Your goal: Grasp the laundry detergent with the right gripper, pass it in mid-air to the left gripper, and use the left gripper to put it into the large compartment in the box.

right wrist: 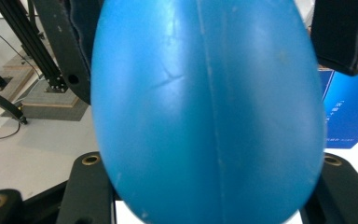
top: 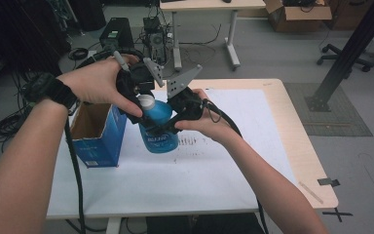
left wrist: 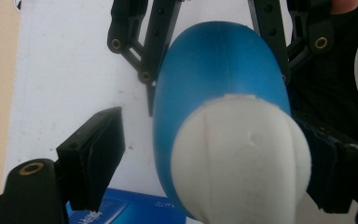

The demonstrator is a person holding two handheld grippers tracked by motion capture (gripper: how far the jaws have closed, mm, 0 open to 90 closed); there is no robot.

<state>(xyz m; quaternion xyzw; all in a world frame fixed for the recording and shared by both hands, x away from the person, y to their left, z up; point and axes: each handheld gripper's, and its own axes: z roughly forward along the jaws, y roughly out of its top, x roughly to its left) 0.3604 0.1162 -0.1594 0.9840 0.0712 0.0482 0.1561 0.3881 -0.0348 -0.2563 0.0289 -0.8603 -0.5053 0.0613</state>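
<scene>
My right claw (top: pixel 168 127) is clamped on the body of the bottle (top: pixel 158 129), a blue one with a white cap (top: pixel 146 101). In the right gripper view the blue body (right wrist: pixel 209 112) sits between my jaws, with the pads pressed to both its sides.

My left claw (top: pixel 139 100) is at the cap end. In the left gripper view the cap (left wrist: pixel 240 158) lies between the jaws: one pad (left wrist: pixel 95 149) stands clear of it with a gap showing, the other pad (left wrist: pixel 326 163) is just beside or touching the cap; I cannot tell which. That claw is spread, not closed on anything.

The bottle stands roughly upright above the white sheet (top: pixel 175 170) that covers the counter (top: pixel 297 146), near its far left part. I cannot tell whether its base touches the sheet. Its label faces me in the high view.

An open blue box (top: pixel 100 134) stands on the sheet just left of the bottle, close beside it but apart.

My left hand (top: pixel 100 83) wears a dark wristband (top: pixel 48 90). My right hand (top: pixel 207 122) grips its tool from the right side of the bottle.
</scene>
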